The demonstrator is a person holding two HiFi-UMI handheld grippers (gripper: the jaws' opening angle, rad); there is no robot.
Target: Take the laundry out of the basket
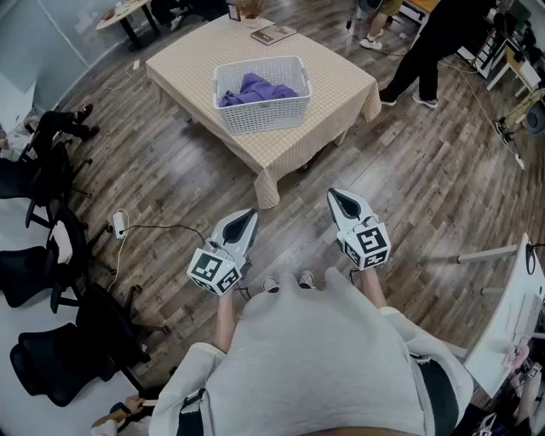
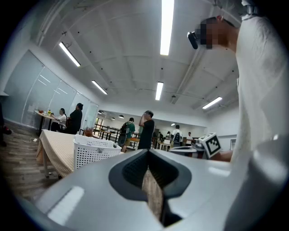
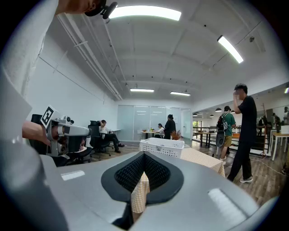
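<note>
No words or numbers are legible; only square markers (image 1: 213,271) show on the left gripper (image 1: 250,214) and right gripper (image 1: 335,194).

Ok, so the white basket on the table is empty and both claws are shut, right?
No: the head view shows purple laundry in the white basket on the table. The left claw and right claw are shut, as you said.

It was an open-plan office. A wood-plank floor (image 1: 443,187) spread around the cloth-covered table (image 1: 341,85). Black swivel chairs (image 1: 51,281) stood well left of the table. Beyond it, people (image 3: 170,126) worked at desks (image 3: 149,132) before glass partitions (image 3: 135,118), under long ceiling strip lights (image 3: 144,12).
</note>
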